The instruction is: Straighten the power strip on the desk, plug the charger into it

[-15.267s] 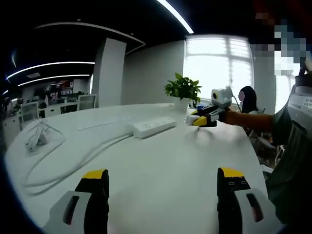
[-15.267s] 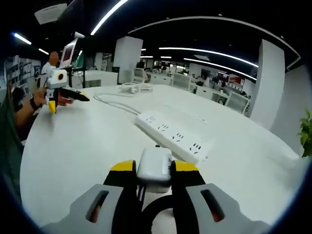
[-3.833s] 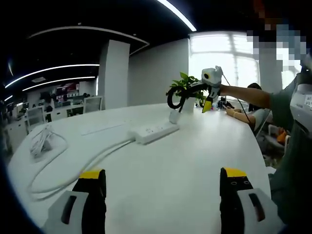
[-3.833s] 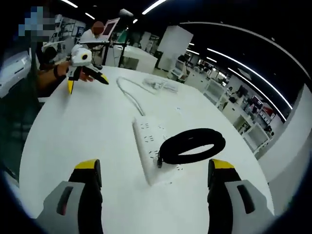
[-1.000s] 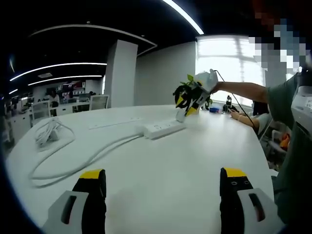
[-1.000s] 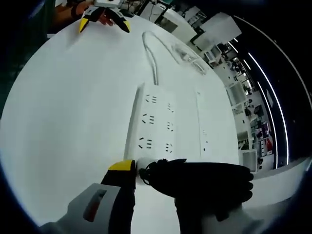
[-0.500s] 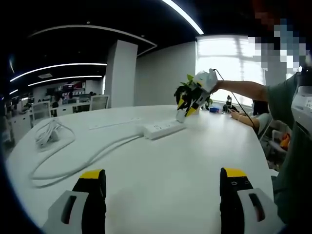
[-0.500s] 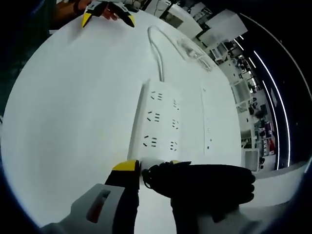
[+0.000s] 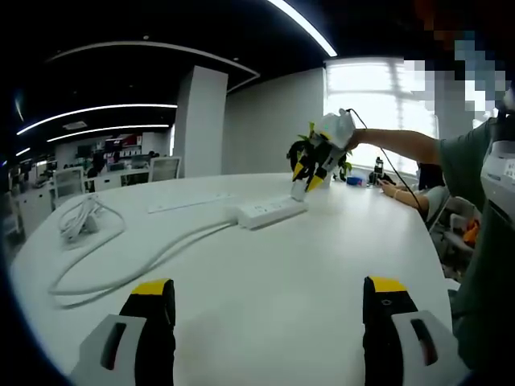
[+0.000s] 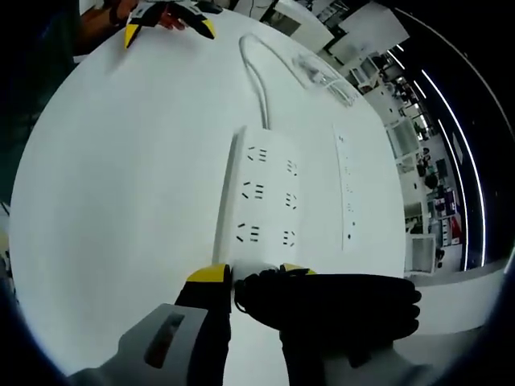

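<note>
Closest to me, in the left gripper view, the left hand-held gripper (image 9: 269, 338) rests low over the bare white counter (image 9: 257, 281) with its two yellow-tipped jaws spread wide and nothing between them — I think it waits aside so the other hand can work freely. Further along the counter lies the power strip (image 9: 270, 212), already straight, its white cable (image 9: 137, 269) curving back toward the near edge. At the strip's far end the right hand-held gripper (image 9: 315, 167) points steeply down, pressed together on the charger (image 10: 256, 278), a small white block just at the end of the strip. In the right gripper view the charger's black cord (image 10: 338, 302) is bundled in a coil over the jaws, probably to keep it off the sockets. The charger appears seated or nearly seated; I cannot tell which. Behind stands a potted plant (image 9: 299, 151).
</note>
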The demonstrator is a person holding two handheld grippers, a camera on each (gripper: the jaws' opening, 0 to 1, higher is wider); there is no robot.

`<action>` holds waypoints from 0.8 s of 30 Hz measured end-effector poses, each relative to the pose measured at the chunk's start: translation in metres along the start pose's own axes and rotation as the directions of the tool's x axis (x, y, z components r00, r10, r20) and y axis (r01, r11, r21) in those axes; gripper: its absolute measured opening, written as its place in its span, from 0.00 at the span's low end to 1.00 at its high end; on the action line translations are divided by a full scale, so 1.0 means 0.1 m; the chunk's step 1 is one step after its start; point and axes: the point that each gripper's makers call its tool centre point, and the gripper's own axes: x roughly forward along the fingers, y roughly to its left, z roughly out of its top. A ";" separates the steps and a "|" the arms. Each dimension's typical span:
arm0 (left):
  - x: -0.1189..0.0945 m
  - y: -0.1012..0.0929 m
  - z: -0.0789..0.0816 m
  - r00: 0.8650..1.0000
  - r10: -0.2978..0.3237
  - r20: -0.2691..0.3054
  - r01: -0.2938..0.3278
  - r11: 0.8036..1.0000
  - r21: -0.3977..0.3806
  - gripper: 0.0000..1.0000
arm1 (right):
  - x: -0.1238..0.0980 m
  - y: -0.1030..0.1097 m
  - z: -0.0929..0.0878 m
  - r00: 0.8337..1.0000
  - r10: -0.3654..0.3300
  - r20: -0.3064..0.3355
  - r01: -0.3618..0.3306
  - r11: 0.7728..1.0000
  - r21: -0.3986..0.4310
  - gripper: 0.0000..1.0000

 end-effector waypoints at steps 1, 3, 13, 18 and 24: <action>0.00 0.00 0.00 1.000 -0.002 -0.002 0.002 1.000 0.004 0.99 | 0.00 0.00 0.00 1.000 0.002 -0.002 -0.002 1.000 0.001 0.20; 0.00 -0.02 0.00 1.000 -0.010 -0.001 0.010 1.000 0.009 0.99 | 0.00 0.00 0.00 1.000 0.007 -0.008 -0.007 1.000 -0.003 0.19; 0.03 -0.08 0.00 0.999 -0.028 -0.028 0.029 0.999 0.040 0.99 | 0.01 -0.03 0.00 0.999 0.051 0.002 -0.051 0.997 0.049 0.17; 0.03 -0.04 0.00 1.000 -0.016 -0.025 0.017 0.999 0.032 0.99 | 0.02 -0.04 0.01 0.998 0.060 -0.006 -0.060 0.997 0.042 0.16; 0.04 -0.05 0.00 1.000 -0.017 -0.026 0.018 0.999 0.033 0.99 | 0.03 -0.03 0.01 0.997 0.071 -0.016 -0.071 0.997 0.024 0.16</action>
